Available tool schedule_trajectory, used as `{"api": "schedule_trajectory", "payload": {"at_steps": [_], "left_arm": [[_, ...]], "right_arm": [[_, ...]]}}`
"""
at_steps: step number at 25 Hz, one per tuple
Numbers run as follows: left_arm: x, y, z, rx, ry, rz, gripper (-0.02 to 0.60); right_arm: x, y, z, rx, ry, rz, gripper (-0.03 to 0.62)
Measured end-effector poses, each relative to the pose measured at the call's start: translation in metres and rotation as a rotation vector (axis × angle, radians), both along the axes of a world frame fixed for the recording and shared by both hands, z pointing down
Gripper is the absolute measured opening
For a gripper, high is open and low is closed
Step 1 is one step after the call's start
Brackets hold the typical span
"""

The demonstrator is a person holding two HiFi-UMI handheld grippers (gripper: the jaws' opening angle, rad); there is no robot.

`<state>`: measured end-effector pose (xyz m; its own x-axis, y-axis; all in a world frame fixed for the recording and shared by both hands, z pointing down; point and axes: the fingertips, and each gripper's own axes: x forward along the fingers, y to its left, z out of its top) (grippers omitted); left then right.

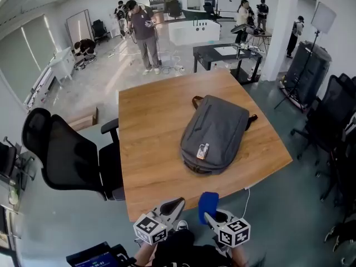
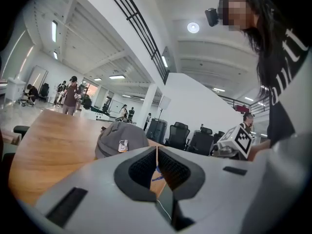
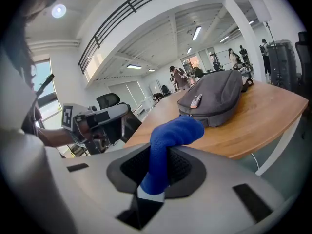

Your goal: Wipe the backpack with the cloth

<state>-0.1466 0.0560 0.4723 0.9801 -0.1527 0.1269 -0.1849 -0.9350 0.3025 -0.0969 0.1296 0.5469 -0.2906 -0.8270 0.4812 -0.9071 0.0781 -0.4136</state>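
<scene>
A grey fabric backpack [image 1: 217, 132] lies flat on a square wooden desk [image 1: 150, 143], right of its centre. Its long axis runs away from the person and leans slightly right. The rounded bottom end faces the near edge, and a brown handle [image 1: 196, 100] is at the far end. A small white tag [image 1: 203, 151] sits on the near part.

Both claws hover short of the desk's near edge, so the backpack lies straight ahead of them and well apart. The right claw [image 1: 209, 211] pinches a rolled blue cloth [image 1: 207, 202] between its jaws; the cloth stands up and curls over the top. In the right gripper view, the cloth [image 3: 168, 140] points towards the backpack [image 3: 214, 96]. This claw is more in line with the bag and probably the nearer one.

The left claw [image 1: 173, 206] has its jaws pressed together on nothing, seen best in the left gripper view [image 2: 157, 165].

Only bare wood lies between the claws and the backpack. A black mesh office chair [image 1: 67, 160] stands against the desk's left side, out of the way. Wiping has not begun.
</scene>
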Motion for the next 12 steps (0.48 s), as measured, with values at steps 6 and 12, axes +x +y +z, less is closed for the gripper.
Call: {"api": "schedule_trajectory", "payload": {"at_steps": [6, 12], "left_arm": [[0.008, -0.046, 0.014, -0.02, 0.004, 0.033, -0.002], [0.029, -0.058, 0.018, -0.054, 0.004, 0.095, -0.002]], "right_arm": [[0.007, -0.047, 0.002, 0.006, 0.019, 0.034, 0.078], [0.013, -0.054, 0.002, -0.027, 0.026, 0.061, 0.078]]}}
